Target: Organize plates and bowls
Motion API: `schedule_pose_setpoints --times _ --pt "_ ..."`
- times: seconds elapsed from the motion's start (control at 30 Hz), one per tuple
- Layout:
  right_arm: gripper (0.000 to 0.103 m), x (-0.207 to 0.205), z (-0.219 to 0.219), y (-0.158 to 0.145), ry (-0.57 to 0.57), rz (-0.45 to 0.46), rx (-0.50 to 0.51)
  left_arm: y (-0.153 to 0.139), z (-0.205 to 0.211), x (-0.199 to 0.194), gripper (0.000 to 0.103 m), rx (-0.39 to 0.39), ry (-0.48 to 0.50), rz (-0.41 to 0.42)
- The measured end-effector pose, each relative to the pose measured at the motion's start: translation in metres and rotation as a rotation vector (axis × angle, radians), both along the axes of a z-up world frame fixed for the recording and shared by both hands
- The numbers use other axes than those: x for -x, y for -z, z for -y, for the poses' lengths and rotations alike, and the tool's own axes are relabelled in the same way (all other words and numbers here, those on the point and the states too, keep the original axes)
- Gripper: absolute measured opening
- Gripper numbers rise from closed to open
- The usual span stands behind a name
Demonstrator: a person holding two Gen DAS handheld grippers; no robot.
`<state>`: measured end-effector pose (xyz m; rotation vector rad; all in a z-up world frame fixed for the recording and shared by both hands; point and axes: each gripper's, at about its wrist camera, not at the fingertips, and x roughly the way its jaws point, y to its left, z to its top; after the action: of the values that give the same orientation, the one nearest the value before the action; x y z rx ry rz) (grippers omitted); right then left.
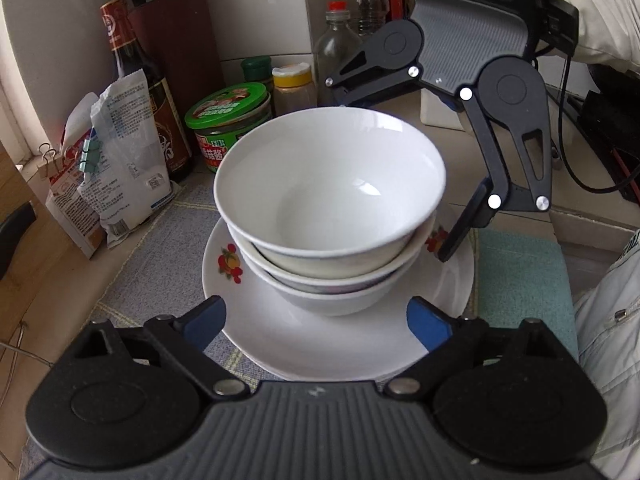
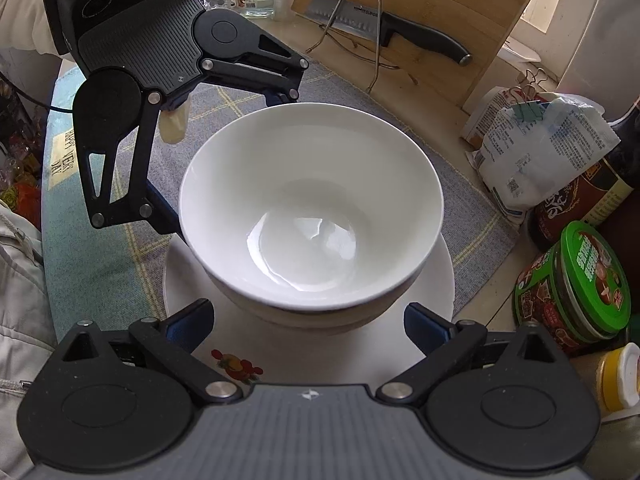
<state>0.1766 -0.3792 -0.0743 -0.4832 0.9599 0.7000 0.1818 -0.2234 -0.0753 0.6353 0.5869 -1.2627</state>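
Three white bowls are nested in a stack; the top bowl (image 1: 332, 184) (image 2: 312, 208) is plain and empty. The stack stands on a white plate (image 1: 320, 344) (image 2: 436, 280) with a red fruit print. In its own view my left gripper (image 1: 318, 318) is open, its blue-padded fingers spread either side of the stack's near edge, touching nothing. Opposite it, my right gripper (image 1: 390, 172) (image 2: 308, 314) is also open, its fingers wide around the stack with nothing pressed between them. The right wrist view shows my left gripper (image 2: 224, 160) straddling the far rim.
The plate rests on a grey checked mat (image 1: 160, 264), with a teal mat (image 1: 520, 280) beside it. A green-lidded jar (image 1: 228, 128), a dark sauce bottle (image 1: 136, 80), clipped bags (image 1: 116, 168), a knife block (image 1: 172, 28) and a cutting board with a knife (image 2: 416, 20) crowd the counter.
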Motion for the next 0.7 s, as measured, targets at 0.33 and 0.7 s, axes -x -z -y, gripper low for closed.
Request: schedule_pose_setpoints --times 0.33,0.7 --pt "0.103 0.033 -0.017 -0.027 0.095 0.059 0.086 -0.03 -0.049 0.03 0.099 0.274 -0.236 0.013" --pt "0.103 0.058 -0.077 -0.053 0.684 0.082 0.172 -0.05 -0.092 0.059 0.099 0.294 -0.534 0.017"
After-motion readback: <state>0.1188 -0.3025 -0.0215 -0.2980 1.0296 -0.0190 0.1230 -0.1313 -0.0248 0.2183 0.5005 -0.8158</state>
